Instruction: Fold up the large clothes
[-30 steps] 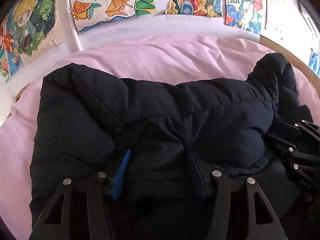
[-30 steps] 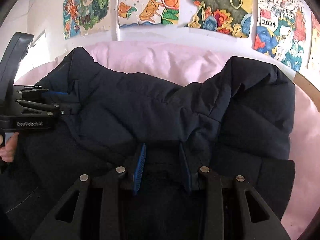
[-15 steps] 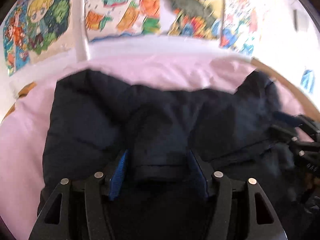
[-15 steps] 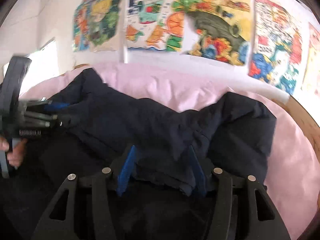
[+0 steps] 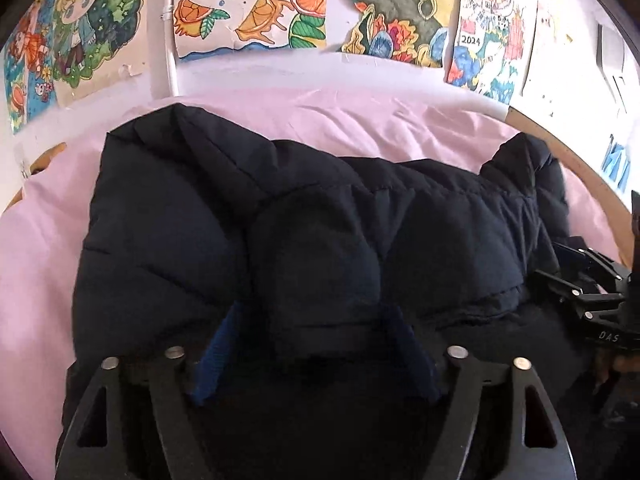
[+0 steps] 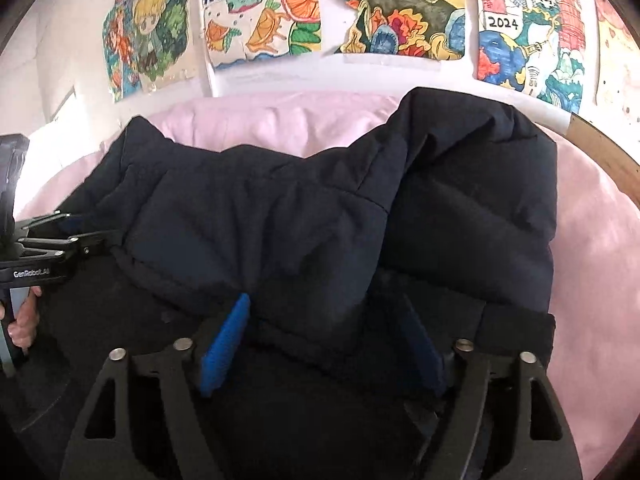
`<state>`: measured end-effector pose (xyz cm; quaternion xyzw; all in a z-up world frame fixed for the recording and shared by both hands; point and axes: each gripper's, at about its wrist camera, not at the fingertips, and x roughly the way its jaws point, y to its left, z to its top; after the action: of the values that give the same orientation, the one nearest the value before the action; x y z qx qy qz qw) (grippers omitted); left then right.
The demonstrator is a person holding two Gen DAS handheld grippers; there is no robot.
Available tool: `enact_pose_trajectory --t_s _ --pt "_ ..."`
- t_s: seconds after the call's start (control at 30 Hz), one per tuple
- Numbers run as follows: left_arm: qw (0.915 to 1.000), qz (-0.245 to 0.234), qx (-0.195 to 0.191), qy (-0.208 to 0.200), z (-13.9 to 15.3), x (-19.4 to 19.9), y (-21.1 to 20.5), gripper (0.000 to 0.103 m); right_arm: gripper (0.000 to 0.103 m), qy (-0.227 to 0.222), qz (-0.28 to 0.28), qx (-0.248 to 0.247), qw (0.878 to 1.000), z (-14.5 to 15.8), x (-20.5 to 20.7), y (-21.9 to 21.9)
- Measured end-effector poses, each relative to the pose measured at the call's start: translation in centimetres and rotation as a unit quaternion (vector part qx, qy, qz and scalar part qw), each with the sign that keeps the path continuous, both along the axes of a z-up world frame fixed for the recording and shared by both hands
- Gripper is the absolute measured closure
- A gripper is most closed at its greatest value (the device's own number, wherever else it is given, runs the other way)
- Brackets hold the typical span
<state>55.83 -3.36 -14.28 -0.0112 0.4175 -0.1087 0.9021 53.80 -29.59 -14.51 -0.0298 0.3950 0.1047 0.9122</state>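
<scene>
A large navy puffer jacket (image 5: 312, 240) lies bunched on a pink sheet (image 5: 36, 264); it also shows in the right wrist view (image 6: 304, 216). My left gripper (image 5: 316, 344) has its blue-padded fingers (image 5: 218, 352) spread wide with a thick fold of the jacket's edge between them. My right gripper (image 6: 324, 340) stands the same way, fingers (image 6: 224, 344) wide apart around a jacket fold. Each gripper shows from the side in the other's view, the right one (image 5: 588, 292) and the left one (image 6: 60, 244), at the jacket's near edge.
The pink sheet (image 6: 592, 264) covers a bed with a wooden rim (image 5: 576, 168) on the right. A white wall with several colourful drawings (image 5: 248, 4) stands just behind the bed. A hand (image 6: 22, 320) holds the left gripper's handle.
Both grippers opened wider and lifted, then came back down. The jacket's near fold has been carried a little farther over the body toward the wall.
</scene>
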Motion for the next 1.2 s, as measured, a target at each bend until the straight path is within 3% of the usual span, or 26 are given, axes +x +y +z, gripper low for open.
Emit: enact_pose_trajectory --t_s 0.07,0.1,0.3,0.53,0.67,0.8,0.93,1.07,1.2 --pt "0.9999 -0.002 -0.010 -0.003 0.7 -0.7 0.2 0.007 0.023 -0.004 0.002 0.007 1.000 0.3 -0.3 -0.1" --pt "0.9999 -0.003 -0.014 -0.004 0.9 -1.0 0.3 0.005 0.020 -0.006 0.004 0.014 1.000 0.7 -0.6 -0.2" --pt "0.9989 0.018 -0.042 -0.002 2.4 -2.5 1.4 0.004 0.015 -0.022 0.005 0.045 0.999 2.3 -2.7 -1.6" --pt "0.9964 0.057 -0.063 0.001 5.9 -5.9 3.1 0.004 0.015 -0.029 -0.002 0.040 0.999 5.6 -5.4 -3.6" --pt "0.9968 0.058 -0.055 -0.003 9.5 -9.2 3.5 0.003 0.006 -0.036 0.022 0.028 0.999 9.7 -8.6 -2.9" --pt "0.9993 0.034 -0.007 0.010 14.4 -13.3 2.6 0.002 0.005 -0.045 0.066 -0.001 0.997 14.8 -12.7 -0.7" --pt "0.9992 0.036 -0.015 0.012 19.1 -17.8 2.7 0.002 0.004 -0.049 0.084 -0.003 0.995 19.9 -17.3 0.5" --pt "0.9982 0.057 -0.017 -0.013 22.8 -23.5 2.7 0.002 0.003 -0.055 0.089 -0.033 0.994 24.3 -22.7 1.4" --pt "0.9973 0.053 -0.010 -0.049 24.3 -28.2 2.7 0.000 0.002 -0.082 0.092 -0.045 0.991 27.1 -28.3 1.9"
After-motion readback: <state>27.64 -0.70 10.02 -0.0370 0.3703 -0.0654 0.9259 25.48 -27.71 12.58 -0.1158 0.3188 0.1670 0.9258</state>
